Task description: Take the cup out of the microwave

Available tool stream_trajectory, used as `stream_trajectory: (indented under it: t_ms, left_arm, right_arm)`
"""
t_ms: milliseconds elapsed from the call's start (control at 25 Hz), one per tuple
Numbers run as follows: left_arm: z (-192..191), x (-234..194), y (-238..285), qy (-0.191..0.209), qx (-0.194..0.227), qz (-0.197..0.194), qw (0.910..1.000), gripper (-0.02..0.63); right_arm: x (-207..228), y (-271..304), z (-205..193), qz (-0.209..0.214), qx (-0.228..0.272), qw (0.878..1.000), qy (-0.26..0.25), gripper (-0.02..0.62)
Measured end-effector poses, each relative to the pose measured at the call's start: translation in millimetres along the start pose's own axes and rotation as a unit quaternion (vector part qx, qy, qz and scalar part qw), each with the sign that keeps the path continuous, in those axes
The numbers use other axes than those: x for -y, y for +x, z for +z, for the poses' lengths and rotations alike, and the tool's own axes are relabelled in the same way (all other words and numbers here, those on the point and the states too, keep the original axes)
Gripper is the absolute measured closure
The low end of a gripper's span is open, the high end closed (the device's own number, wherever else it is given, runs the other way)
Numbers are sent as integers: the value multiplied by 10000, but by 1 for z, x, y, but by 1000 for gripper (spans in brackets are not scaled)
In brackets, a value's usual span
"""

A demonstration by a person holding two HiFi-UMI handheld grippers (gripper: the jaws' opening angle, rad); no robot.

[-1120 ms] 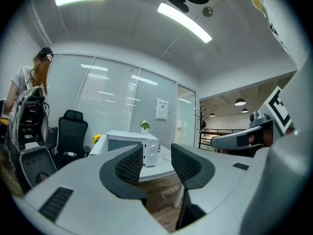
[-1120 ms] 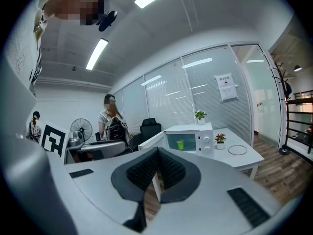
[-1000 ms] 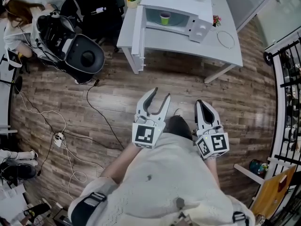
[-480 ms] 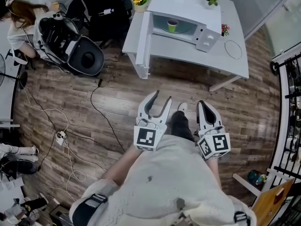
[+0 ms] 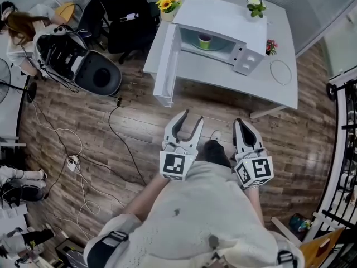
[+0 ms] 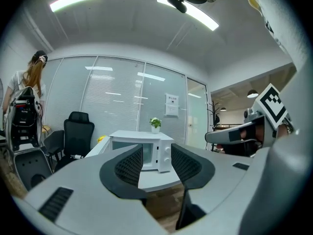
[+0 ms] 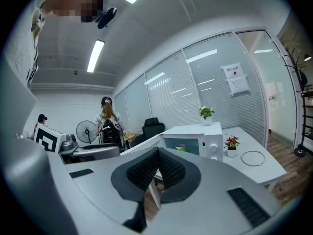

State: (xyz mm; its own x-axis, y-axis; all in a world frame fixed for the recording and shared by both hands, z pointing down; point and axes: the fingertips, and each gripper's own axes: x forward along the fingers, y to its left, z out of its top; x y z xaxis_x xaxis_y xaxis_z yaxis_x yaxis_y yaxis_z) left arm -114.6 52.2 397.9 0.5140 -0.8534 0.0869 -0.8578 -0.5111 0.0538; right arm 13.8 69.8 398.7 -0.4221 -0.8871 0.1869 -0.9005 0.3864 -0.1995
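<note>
Now microwave (image 5: 223,19) and cup (image 5: 204,39) nearer.

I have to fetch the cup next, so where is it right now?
In the head view, top centre: the green cup stands inside the open microwave on the white table, right of the swung-open door.

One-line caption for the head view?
Green cup inside open microwave; left gripper open, right gripper shut, both well short.

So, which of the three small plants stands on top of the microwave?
The green leafy plant; the yellow flowers and the red flowers stand on the table beside the microwave.
</note>
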Motion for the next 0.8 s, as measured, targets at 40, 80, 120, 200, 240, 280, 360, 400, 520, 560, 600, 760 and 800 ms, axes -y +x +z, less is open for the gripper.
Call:
stream_trajectory:
  t_ms: [40,80,120,200,240,280,360,400,520,560,600,760,800]
  left_arm:
    - [-1,0,9,14,-50,23,10000,414]
    - [-2,2,19,28,-89,39,9999,414]
    - [-1,4,28,32,-99,50,9999,414]
    - [3,8,47,53,-99,80,9999,414]
    - [5,10,54,64,-98,104,9999,414]
    - [7,12,61,65,-101,137,9998,414]
    - [6,15,74,71,-168,219,9996,414]
    - [5,16,81,69,-199,264,9994,414]
    - [6,18,102,79,-227,420,9988,414]
    - [8,19,109,84,-223,475,9986,414]
    - [9,20,116,78,-213,525,9984,414]
    - [10,32,142,-30,-176,660,9977,414]
    - [8,35,148,-46,-175,676,9975,415]
  right_arm:
    - [8,6,4,48,19,10000,-17,586]
    - [15,11,8,91,33,9999,-29,586]
    - [24,16,12,124,42,9999,-32,586]
    - [39,25,19,176,41,9998,-18,586]
    - [46,28,21,200,24,9998,-4,586]
    - [52,31,23,225,-5,9997,12,586]
    - [65,38,25,293,-65,9995,25,586]
    - [72,41,26,334,-80,9994,20,586]
    - [90,52,34,506,-50,9987,-2,586]
    - [97,55,38,555,-38,9985,-5,586]
    - [104,57,41,586,-36,9983,-12,586]
    - [131,63,47,712,-44,9974,-87,586]
    - [138,64,47,739,-43,9972,-94,586]
